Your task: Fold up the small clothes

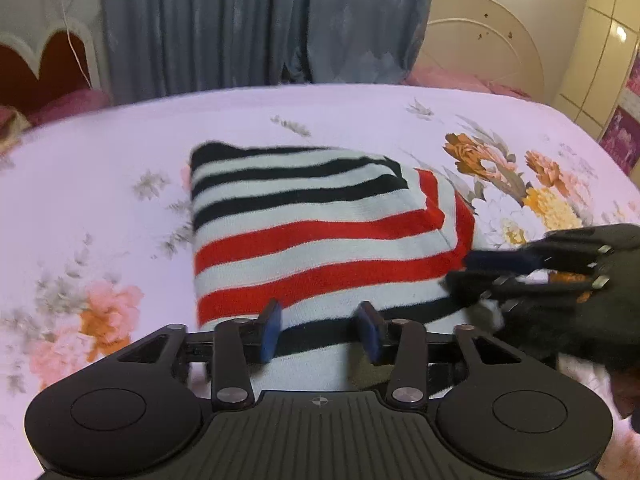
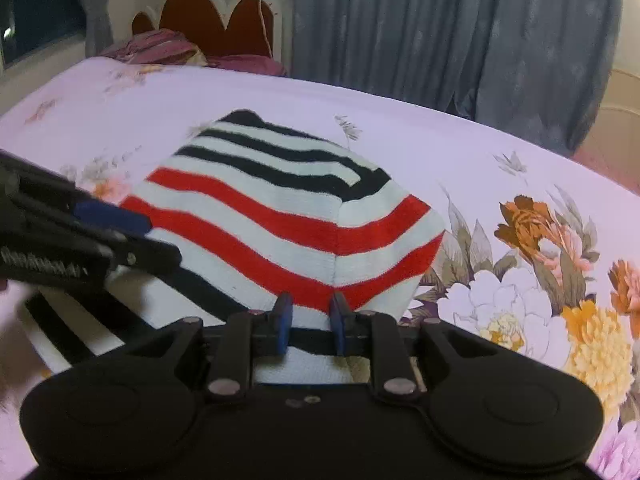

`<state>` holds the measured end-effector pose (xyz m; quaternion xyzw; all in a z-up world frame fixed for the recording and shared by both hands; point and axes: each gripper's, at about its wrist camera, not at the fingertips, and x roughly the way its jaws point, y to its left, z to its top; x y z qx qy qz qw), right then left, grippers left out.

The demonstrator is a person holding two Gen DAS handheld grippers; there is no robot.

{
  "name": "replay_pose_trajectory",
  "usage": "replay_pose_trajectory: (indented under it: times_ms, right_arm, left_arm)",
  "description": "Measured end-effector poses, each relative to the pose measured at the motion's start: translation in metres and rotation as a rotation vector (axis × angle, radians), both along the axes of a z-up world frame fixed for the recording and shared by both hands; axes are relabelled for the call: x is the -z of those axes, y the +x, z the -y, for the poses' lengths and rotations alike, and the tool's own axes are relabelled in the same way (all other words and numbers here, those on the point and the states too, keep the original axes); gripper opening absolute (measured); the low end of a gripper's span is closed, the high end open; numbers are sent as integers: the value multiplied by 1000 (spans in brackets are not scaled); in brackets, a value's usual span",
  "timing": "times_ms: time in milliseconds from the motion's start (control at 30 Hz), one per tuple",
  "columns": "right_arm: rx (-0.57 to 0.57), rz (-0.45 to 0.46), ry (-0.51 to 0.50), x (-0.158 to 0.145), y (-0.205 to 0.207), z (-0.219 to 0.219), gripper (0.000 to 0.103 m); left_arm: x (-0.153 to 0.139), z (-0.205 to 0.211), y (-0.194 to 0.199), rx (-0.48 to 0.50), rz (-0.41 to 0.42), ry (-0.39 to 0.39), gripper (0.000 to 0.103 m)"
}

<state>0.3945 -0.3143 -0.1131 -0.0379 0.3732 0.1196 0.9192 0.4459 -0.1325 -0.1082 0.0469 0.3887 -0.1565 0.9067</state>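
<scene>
A small knitted garment (image 1: 312, 232) with white, black and red stripes lies folded on the bed; it also shows in the right wrist view (image 2: 280, 216). My left gripper (image 1: 320, 326) is open over its near edge, the blue pads apart with cloth between them. My right gripper (image 2: 309, 316) is over the garment's near right corner, its pads a narrow gap apart over the cloth. In the left wrist view the right gripper (image 1: 472, 268) is at the garment's right edge. In the right wrist view the left gripper (image 2: 132, 236) is over the garment's left side.
The bed has a pale lilac sheet (image 1: 120, 152) printed with orange and white flowers (image 2: 540, 280). Grey-blue curtains (image 1: 260, 20) hang behind the far edge. A red and white headboard (image 2: 216, 16) with purple bedding stands at the far left.
</scene>
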Motion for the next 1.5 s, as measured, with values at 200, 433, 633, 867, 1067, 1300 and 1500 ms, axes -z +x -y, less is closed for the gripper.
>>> replay_pose_trajectory:
  times_ms: [200, 433, 633, 867, 1067, 1300, 1500]
  right_arm:
    - [92, -8, 267, -6, -32, 57, 47]
    - [153, -140, 550, 11, -24, 99, 64]
    - [174, -283, 697, 39, 1, 111, 67]
    - [148, -323, 821, 55, 15, 120, 68]
    - [84, -329, 771, 50, 31, 103, 69]
    - [74, -327, 743, 48, 31, 111, 51]
    - [70, -336, 787, 55, 42, 106, 59]
  left_arm:
    - [0, -11, -22, -32, 42, 82, 96]
    - [8, -41, -10, -79, -63, -100, 96]
    - [26, -57, 11, -129, -160, -236, 96]
    - [42, -60, 25, -116, -213, -300, 96]
    - [46, -59, 34, -108, -232, -335, 96]
    - [41, -54, 40, -83, -236, -317, 94]
    - [47, -52, 44, -87, -247, -341, 94]
